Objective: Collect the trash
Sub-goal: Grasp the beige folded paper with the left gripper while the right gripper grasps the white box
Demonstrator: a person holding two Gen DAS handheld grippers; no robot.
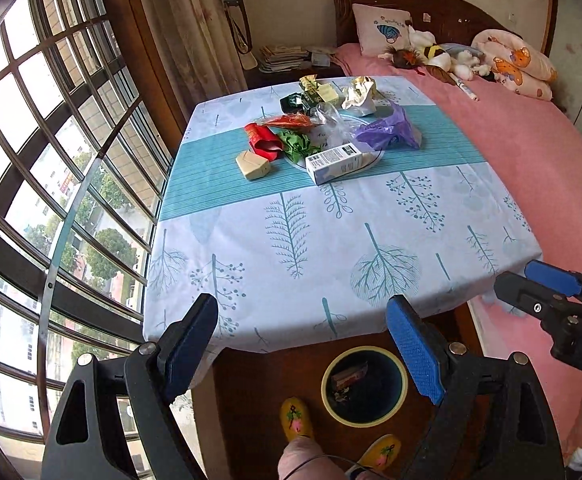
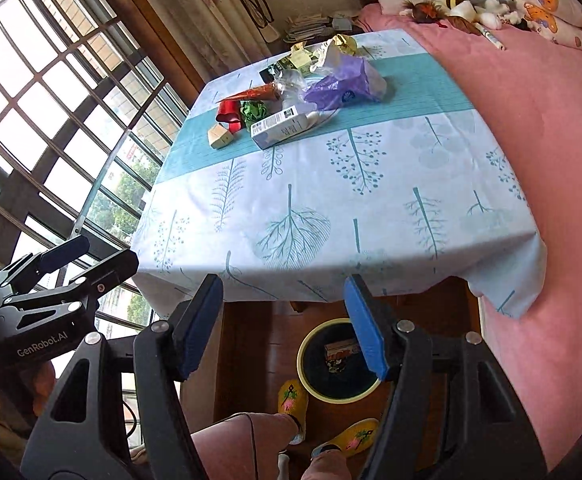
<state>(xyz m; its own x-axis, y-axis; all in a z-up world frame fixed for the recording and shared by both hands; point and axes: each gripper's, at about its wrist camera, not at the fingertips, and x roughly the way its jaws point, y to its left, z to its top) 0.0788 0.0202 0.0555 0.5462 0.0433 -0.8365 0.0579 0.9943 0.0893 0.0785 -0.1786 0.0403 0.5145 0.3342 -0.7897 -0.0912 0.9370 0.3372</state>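
A barred bay window point(image 1: 51, 168) fills the left side of the room, its frame running close along the left edge of the table point(image 1: 291, 240), which is draped in a pale tree-print cloth with a teal band. The trash pile point(image 1: 323, 128) lies at the far end of the table, on and beyond that band: a tan box point(image 1: 253, 165) at its left, then a red wrapper point(image 1: 265, 141), green crumpled paper point(image 1: 299, 145), a white barcoded carton point(image 1: 333, 162) and a purple bag point(image 1: 389, 128) at its right. The near half of the cloth lies bare up to the front edge, where it hangs over. A pink bed point(image 1: 531, 152) presses against the table's right edge, stuffed toys at its far end. On the brown floor just off the near edge stands a yellow-rimmed bin point(image 1: 365, 386) with scraps inside, a person's yellow slippers point(image 1: 297, 418) beside it. The left gripper point(image 1: 303, 344) hovers above that edge, fingers released wide and holding nothing. The right gripper point(image 2: 285, 324), to its right, is likewise spread and empty-handed.
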